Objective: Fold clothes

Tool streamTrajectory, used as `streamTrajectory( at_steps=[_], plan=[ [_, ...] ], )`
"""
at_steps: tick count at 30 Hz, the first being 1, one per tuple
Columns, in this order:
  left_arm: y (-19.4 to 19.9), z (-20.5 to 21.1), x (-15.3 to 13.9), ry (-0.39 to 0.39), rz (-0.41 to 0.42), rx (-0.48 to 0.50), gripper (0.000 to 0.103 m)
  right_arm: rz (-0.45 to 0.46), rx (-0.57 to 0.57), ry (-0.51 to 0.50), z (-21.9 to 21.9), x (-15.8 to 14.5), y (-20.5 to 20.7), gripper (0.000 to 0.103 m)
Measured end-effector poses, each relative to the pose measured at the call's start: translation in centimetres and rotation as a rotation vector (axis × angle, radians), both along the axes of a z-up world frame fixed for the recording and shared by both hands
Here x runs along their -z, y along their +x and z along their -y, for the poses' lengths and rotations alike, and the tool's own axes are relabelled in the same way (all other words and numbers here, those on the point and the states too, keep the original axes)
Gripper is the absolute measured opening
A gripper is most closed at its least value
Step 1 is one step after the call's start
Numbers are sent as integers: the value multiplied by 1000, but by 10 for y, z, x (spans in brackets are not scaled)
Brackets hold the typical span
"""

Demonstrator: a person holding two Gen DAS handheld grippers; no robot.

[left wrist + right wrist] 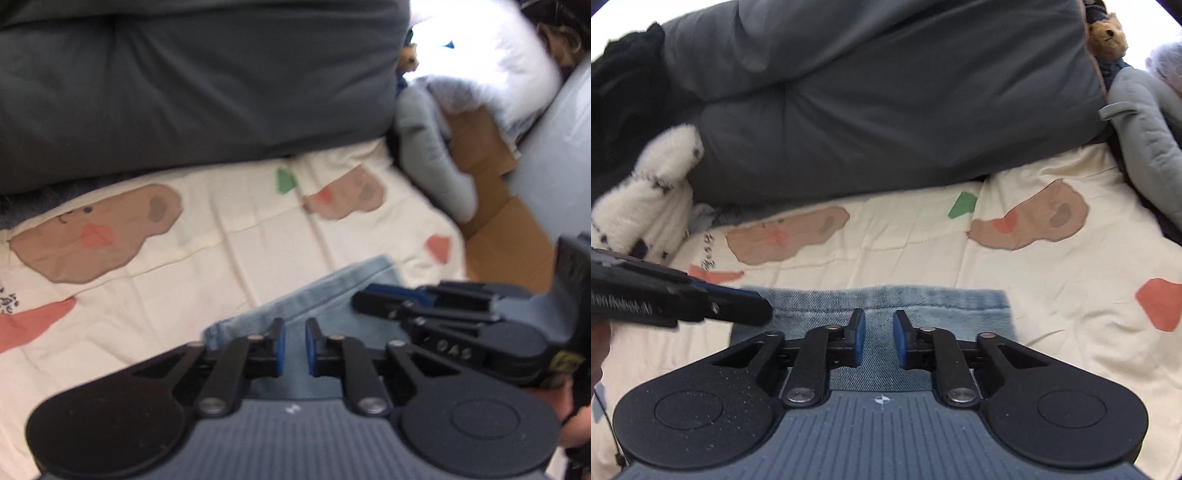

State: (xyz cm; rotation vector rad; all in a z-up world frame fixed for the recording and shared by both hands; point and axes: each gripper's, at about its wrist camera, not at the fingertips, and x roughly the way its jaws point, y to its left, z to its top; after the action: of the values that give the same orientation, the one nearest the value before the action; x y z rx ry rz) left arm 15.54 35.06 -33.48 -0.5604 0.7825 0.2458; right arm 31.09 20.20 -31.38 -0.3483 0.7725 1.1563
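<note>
A folded piece of light blue denim (886, 310) lies flat on a cream bedsheet with printed bears (923, 243); it also shows in the left wrist view (325, 291). My right gripper (879, 339) hovers over the denim's near part with its jaws a little apart and nothing between them. My left gripper (294, 347) is over the denim's left end, jaws a little apart and empty. Each gripper shows from the side in the other's view, the right gripper (369, 299) and the left gripper (753, 310), both low over the denim.
A big dark grey duvet (886, 110) is bunched along the far side of the bed. A white fluffy toy (653, 184) lies at the left, a grey plush (1145, 129) and a small teddy (1108, 33) at the right. Cardboard (491, 206) and white bedding (491, 66) lie beyond the bed's right edge.
</note>
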Motion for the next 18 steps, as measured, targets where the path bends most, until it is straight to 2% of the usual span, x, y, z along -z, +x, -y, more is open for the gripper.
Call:
streamTrajectory(
  at_steps=[1, 7, 10, 12, 14, 18],
  plan=[
    [0, -3, 4, 0, -5, -2, 3, 6, 5, -5, -3, 4, -1, 22],
    [5, -8, 24, 24, -26, 41, 3, -4, 35, -50, -14, 27, 1, 19],
    [3, -19, 42, -54, -22, 13, 3, -31, 46, -52, -17, 35, 3, 19],
    [0, -21, 50, -58, 0, 22, 3, -56, 50, -43, -17, 40, 6, 18],
    [1, -18, 48, -44, -3, 19, 3, -69, 52, -33, -16, 44, 8, 18],
    [7, -7, 24, 18, -28, 25, 2, -89, 70, -37, -15, 36, 8, 19]
  ],
)
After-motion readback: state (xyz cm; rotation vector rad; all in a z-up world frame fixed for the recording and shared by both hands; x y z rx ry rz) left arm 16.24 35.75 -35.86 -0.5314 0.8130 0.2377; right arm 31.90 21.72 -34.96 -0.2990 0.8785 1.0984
